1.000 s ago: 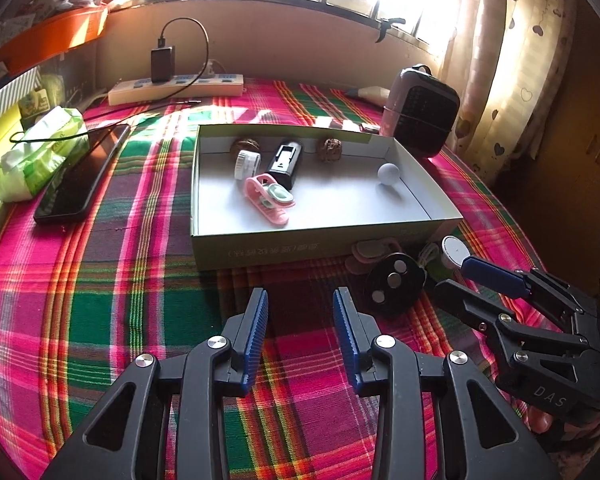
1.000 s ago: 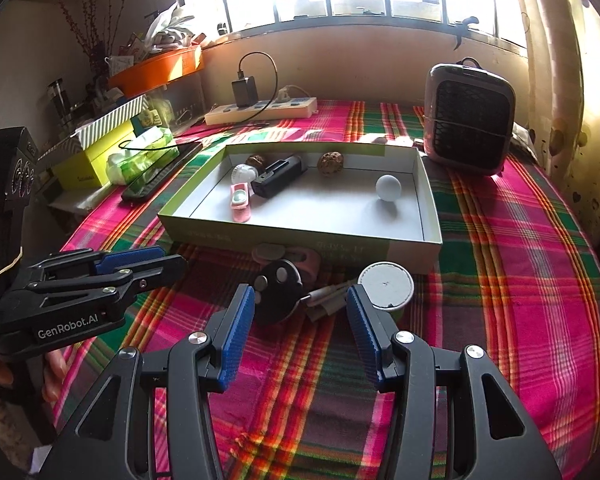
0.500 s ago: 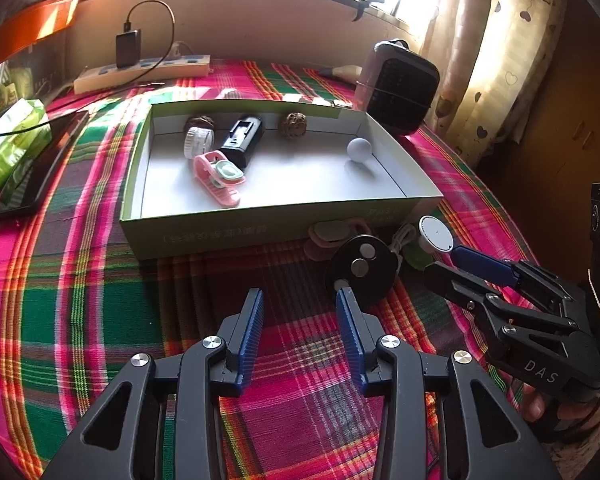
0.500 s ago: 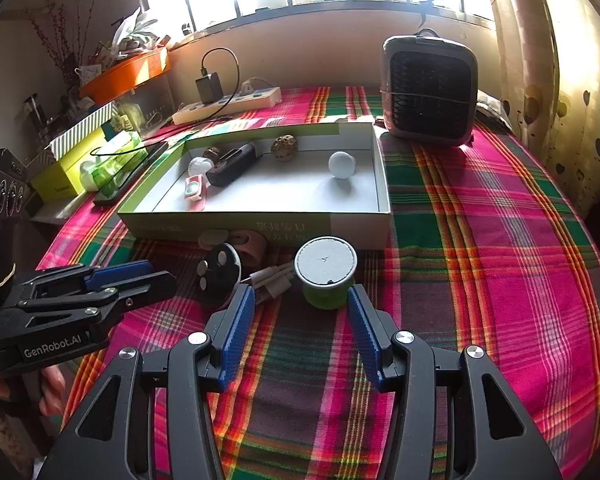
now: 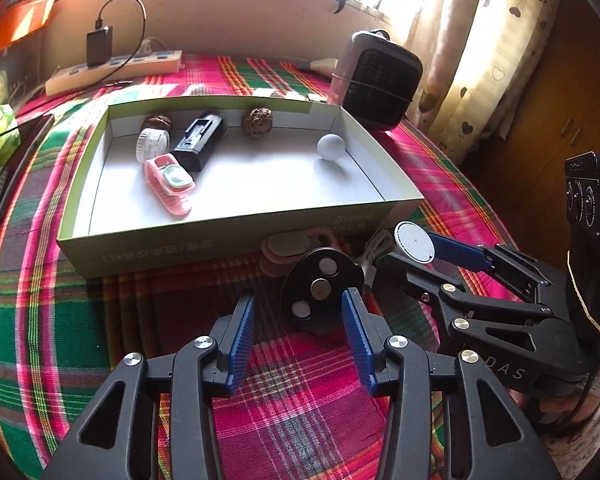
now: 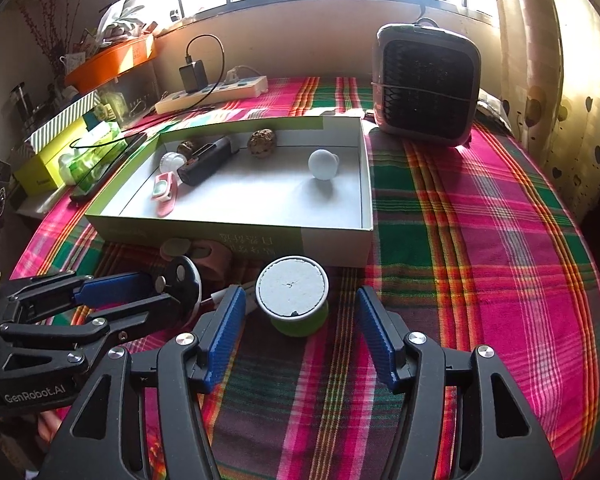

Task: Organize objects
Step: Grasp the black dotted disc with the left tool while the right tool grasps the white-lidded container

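The right gripper [image 6: 298, 328] is wide open, and the little green tub with a white lid [image 6: 293, 295] sits on the plaid cloth right in front of it, in line with the gap between the two blue fingers. It is just ahead of the fingertips, so the claw only needs to go a bit forward and then squeeze. The tub is round and stands upright, so any side works for a grab.

The left gripper [image 5: 298, 338] is open too. The black round thing with three buttons [image 5: 320, 290] lies just ahead of it, a little toward its right finger, and may be touching that finger; it is hard to tell. It looks tipped up on its edge.

Both things sit just outside the near wall of the green box [image 6: 236, 236]. The box lies straight ahead of both claws. The right claw is nearer the tub, and the left one is nearer the black thing.
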